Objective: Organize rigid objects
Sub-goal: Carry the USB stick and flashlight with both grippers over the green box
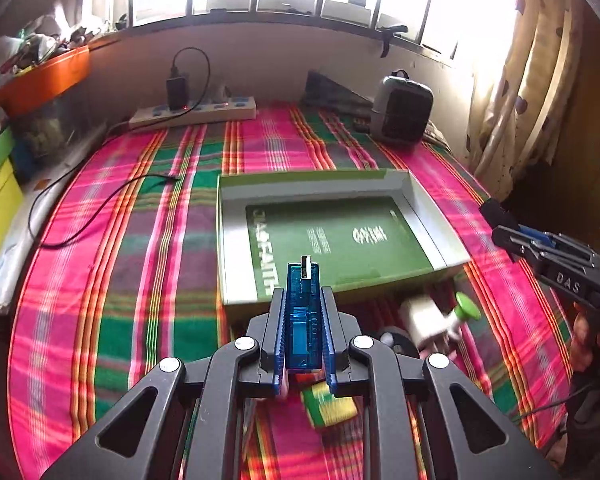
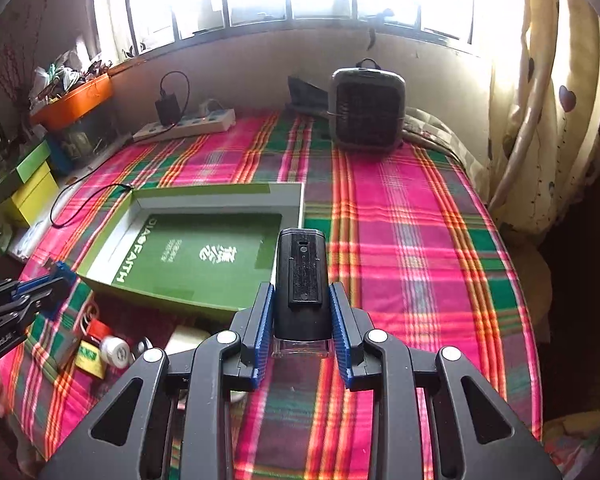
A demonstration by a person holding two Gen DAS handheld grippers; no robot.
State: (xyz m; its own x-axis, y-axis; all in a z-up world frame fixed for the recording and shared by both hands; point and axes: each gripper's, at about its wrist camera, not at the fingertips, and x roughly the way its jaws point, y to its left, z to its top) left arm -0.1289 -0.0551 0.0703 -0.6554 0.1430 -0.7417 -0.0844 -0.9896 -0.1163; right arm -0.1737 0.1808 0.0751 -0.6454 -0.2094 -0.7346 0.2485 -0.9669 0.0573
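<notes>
My left gripper (image 1: 302,292) is shut on a translucent blue USB device (image 1: 302,320), whose metal plug points forward over the near edge of the open green box (image 1: 236,240). My right gripper (image 2: 300,290) is shut on a black rectangular device (image 2: 300,276) with a clear base. That device hangs above the plaid cloth, just right of the green box (image 2: 100,276). The box holds only its green printed floor. The right gripper (image 1: 500,220) shows at the right edge of the left wrist view. The left gripper (image 2: 56,276) shows at the left edge of the right wrist view.
Small loose items lie near the box's front edge: a white adapter (image 1: 424,320), a green-capped piece (image 1: 468,307), a green-yellow pack (image 1: 330,404), a white round container (image 2: 115,351). A power strip (image 1: 192,114) and a grey heater (image 2: 366,108) stand at the back. A black cable (image 1: 100,212) trails left.
</notes>
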